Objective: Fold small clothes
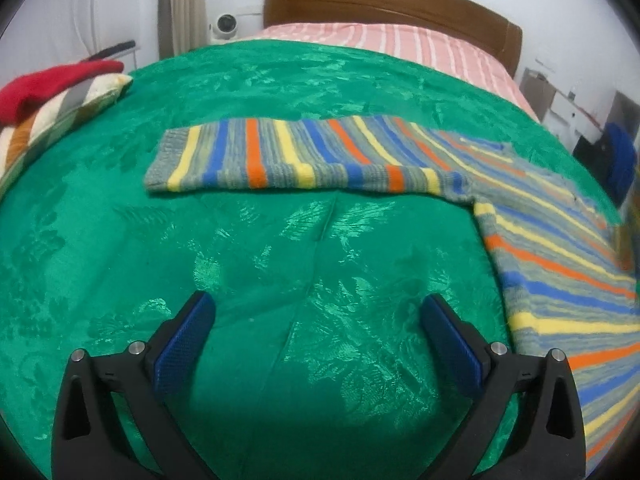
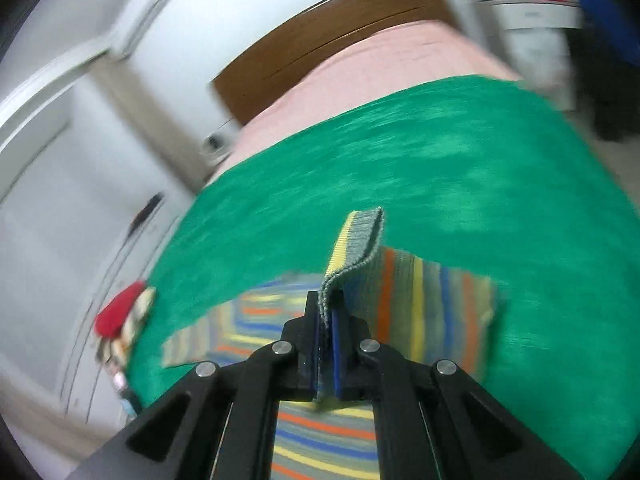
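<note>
A striped knitted sweater point(image 1: 552, 240) in grey, yellow, blue and orange lies spread on the green patterned bedspread point(image 1: 260, 260), one sleeve point(image 1: 288, 156) stretched flat across the cover toward a striped pillow point(image 1: 52, 120) topped by a red cloth point(image 1: 48, 80) at the bed's edge. The left gripper point(image 1: 318, 320) hangs above bare bedspread just beside the sweater's body, its blue-padded jaws spread wide with nothing between them. The right gripper point(image 2: 329, 320) is clenched on a ribbed cuff edge of the sweater point(image 2: 352, 248), which stands lifted off the bedspread in a motion-blurred view; a wooden headboard point(image 1: 392, 4) and pink striped sheet point(image 1: 400, 40) lie beyond.
</note>
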A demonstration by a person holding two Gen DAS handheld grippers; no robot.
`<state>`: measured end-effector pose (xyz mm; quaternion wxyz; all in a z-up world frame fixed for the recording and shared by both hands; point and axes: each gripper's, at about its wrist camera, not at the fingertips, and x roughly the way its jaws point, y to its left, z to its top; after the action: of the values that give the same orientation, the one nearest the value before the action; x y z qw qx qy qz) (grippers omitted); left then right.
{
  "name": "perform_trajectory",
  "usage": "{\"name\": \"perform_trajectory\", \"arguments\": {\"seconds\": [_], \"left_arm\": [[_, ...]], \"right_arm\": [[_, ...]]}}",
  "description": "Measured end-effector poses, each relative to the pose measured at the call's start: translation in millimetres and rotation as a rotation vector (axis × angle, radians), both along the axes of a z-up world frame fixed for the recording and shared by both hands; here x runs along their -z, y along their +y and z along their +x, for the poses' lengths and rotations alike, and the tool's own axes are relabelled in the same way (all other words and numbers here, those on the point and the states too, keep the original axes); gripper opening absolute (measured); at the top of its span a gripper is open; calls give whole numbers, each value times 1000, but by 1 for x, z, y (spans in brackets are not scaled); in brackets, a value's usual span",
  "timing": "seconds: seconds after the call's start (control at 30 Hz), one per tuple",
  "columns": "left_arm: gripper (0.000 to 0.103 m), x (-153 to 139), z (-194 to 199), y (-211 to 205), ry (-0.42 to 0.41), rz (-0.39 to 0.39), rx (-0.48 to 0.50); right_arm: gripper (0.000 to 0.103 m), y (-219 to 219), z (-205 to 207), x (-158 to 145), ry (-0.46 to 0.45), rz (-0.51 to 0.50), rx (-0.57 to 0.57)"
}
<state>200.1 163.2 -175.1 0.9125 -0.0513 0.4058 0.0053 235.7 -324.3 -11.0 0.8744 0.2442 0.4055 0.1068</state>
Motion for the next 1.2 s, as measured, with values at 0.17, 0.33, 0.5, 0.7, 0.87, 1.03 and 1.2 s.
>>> {"name": "perform_trajectory", "arguments": {"seconds": [0.17, 0.33, 0.5, 0.7, 0.87, 1.03, 1.2], "left_arm": [[102, 0, 1, 0, -9, 3, 5], [103, 0, 1, 0, -11, 6, 4], [102, -10, 7, -14, 37, 68, 20], [103, -1, 43, -25, 43, 156, -34], [103, 6, 43, -25, 56, 146, -26], [103, 7, 42, -24, 59, 138, -27], [103, 7, 41, -22, 58, 138, -27]], "right_arm": [[66, 92, 42, 41, 60, 107, -140], [68, 89, 10, 66, 62, 107, -100], [69, 45, -62, 86, 31, -367, -30], [69, -32, -126, 145, 163, -498, 177], [72, -54, -150, 164, 131, -384, 267], [85, -48, -146, 172, 136, -378, 223], [86, -52, -139, 179, 126, -378, 228]]}}
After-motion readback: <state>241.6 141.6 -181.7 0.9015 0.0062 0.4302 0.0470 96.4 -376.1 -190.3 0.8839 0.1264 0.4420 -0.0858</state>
